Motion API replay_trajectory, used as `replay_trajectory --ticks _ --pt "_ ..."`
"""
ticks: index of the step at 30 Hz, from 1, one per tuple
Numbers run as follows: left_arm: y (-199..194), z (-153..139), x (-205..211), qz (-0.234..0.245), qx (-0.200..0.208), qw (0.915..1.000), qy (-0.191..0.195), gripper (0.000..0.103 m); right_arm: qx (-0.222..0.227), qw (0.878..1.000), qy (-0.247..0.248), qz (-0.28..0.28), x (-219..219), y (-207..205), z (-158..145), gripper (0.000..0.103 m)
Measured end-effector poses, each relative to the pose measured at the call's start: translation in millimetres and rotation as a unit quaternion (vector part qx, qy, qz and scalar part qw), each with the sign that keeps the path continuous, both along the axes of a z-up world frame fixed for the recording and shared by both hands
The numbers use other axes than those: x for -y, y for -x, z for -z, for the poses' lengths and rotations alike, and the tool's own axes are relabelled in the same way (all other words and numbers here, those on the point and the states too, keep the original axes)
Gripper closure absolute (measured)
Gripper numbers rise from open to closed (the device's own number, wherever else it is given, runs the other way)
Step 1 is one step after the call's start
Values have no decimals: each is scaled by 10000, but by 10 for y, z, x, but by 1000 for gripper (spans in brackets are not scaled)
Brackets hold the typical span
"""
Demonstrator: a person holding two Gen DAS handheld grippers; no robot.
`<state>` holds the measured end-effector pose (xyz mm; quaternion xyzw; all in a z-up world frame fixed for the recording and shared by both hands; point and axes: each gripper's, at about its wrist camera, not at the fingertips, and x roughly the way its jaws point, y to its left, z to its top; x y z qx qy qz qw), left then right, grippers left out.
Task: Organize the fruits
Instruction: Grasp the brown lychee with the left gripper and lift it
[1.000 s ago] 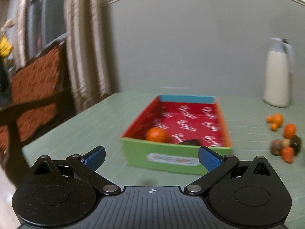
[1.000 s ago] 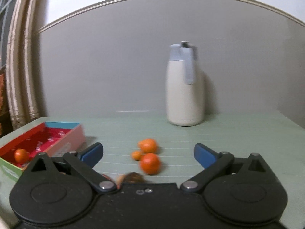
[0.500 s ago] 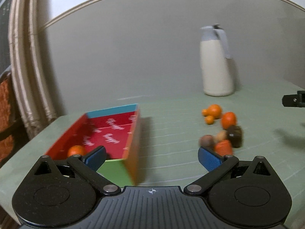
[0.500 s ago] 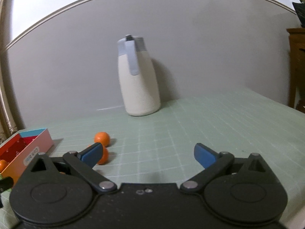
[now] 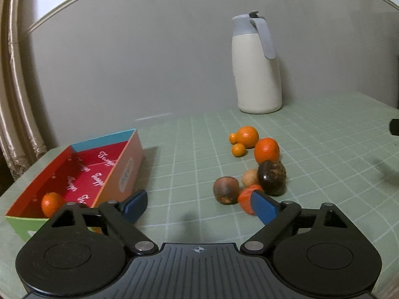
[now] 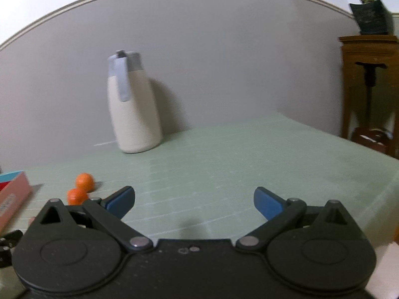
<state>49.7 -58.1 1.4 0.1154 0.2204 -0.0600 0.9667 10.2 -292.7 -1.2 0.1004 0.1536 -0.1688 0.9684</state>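
A red-lined cardboard box (image 5: 129, 159) lies at the left of the green table, one orange (image 5: 51, 203) inside it. To its right is a cluster of fruit: two oranges (image 5: 266, 149), two tiny ones (image 5: 238, 150), a brown fruit (image 5: 225, 189), a dark one (image 5: 271, 176), a pale nut (image 5: 250, 178) and an orange-red fruit (image 5: 245, 196). My left gripper (image 5: 199, 205) hovers just short of the cluster, its jaws closing with nothing between them; its right fingertip (image 5: 263, 209) overlaps the orange-red fruit. My right gripper (image 6: 194, 203) is open over bare table, two oranges (image 6: 81, 188) to its left.
A white jug (image 5: 256, 64) with a grey lid stands by the wall behind the fruit. A curtain (image 5: 15, 94) hangs at the far left. In the right wrist view a wooden stand (image 6: 369, 84) with a potted plant (image 6: 369, 15) is past the table's right edge.
Both views swung right: the box slid to the left and the fruit cluster came toward the middle of the left wrist view. The left jaws narrowed a little. The jug shifted left in the right wrist view.
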Motion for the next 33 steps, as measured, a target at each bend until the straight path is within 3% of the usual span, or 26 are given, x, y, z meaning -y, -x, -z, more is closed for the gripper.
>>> replay_trajectory --ticks 7,9,19,23,33 --pt "-229 44 41 -33 -258 9995 200 35 5 9998 -80 165 161 124 42 1" --pt "-303 51 40 -31 -344 9990 281 48 9 9998 -87 155 182 157 50 1" --pt "-488 99 73 102 -603 9965 578 54 -15 9999 -120 56 188 129 43 1" --pt "-550 118 59 159 -725 9946 722 68 -21 9999 -152 18 175 115 46 1" --pt "-527 105 11 120 -801 9925 918 70 15 9998 -198 -98 136 71 42 1"
